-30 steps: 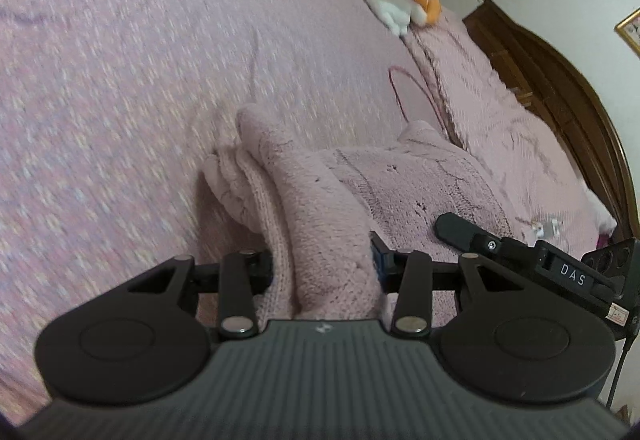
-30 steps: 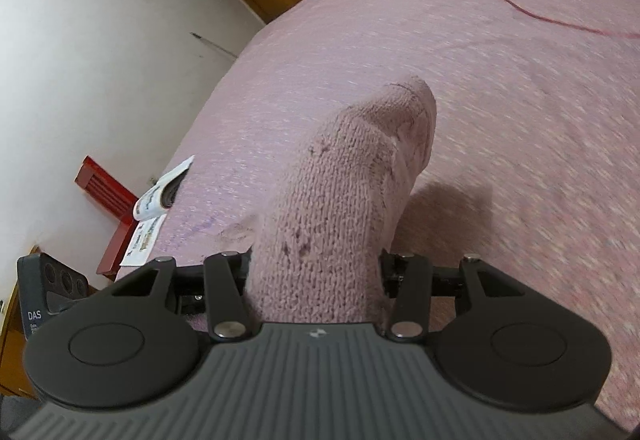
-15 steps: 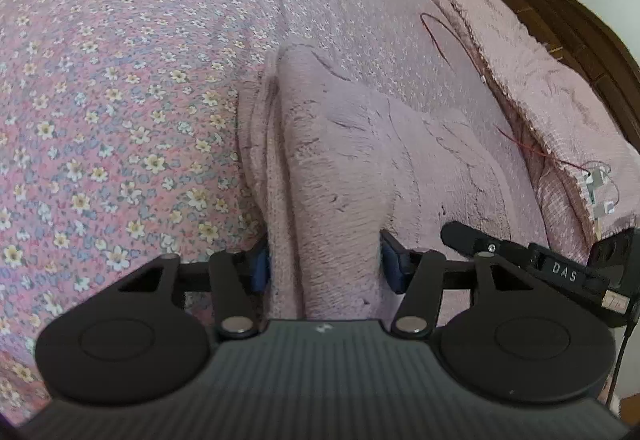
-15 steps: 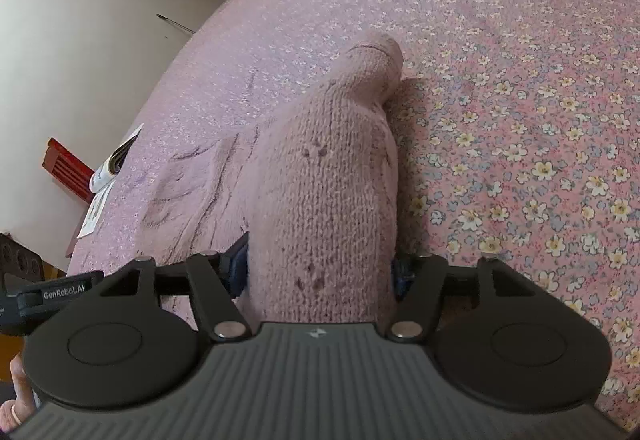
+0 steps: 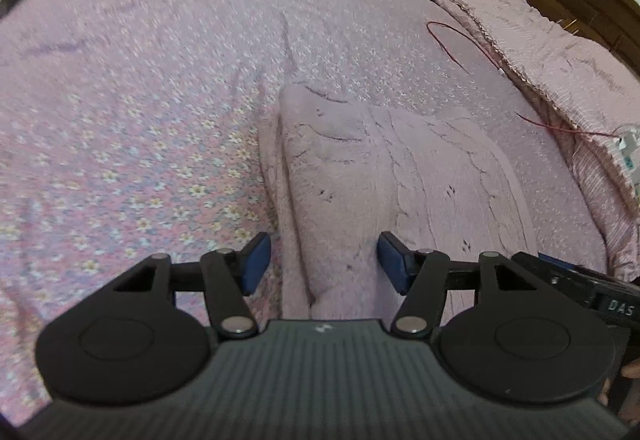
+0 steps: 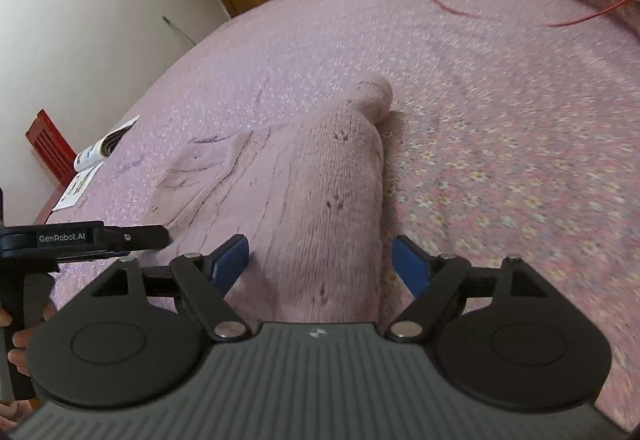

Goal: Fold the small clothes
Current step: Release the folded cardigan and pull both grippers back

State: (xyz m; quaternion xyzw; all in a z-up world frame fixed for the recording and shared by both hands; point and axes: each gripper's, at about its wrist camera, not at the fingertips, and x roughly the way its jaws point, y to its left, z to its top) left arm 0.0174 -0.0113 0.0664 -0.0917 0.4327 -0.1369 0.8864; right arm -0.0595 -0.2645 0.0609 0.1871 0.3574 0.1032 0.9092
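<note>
Booklet (image 6: 90, 155) at bed (image 6: 500, 111) edge: right wrist view only. Left hand-held gripper (image 5: 322, 262) and right hand-held gripper (image 6: 322, 264): both wide, straddling pink knit garment (image 5: 384, 175), gripping nothing.

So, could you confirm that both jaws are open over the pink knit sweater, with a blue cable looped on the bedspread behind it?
Nearly: the cable is red, not blue, as the right wrist view shows. The rest holds: left gripper and right gripper have open jaws over the pink knit sweater on the bedspread.

Pink knit garment (image 5: 384, 175) near edge hidden under claw body; floral bedspread (image 6: 520, 175) motion-blurred.
</note>
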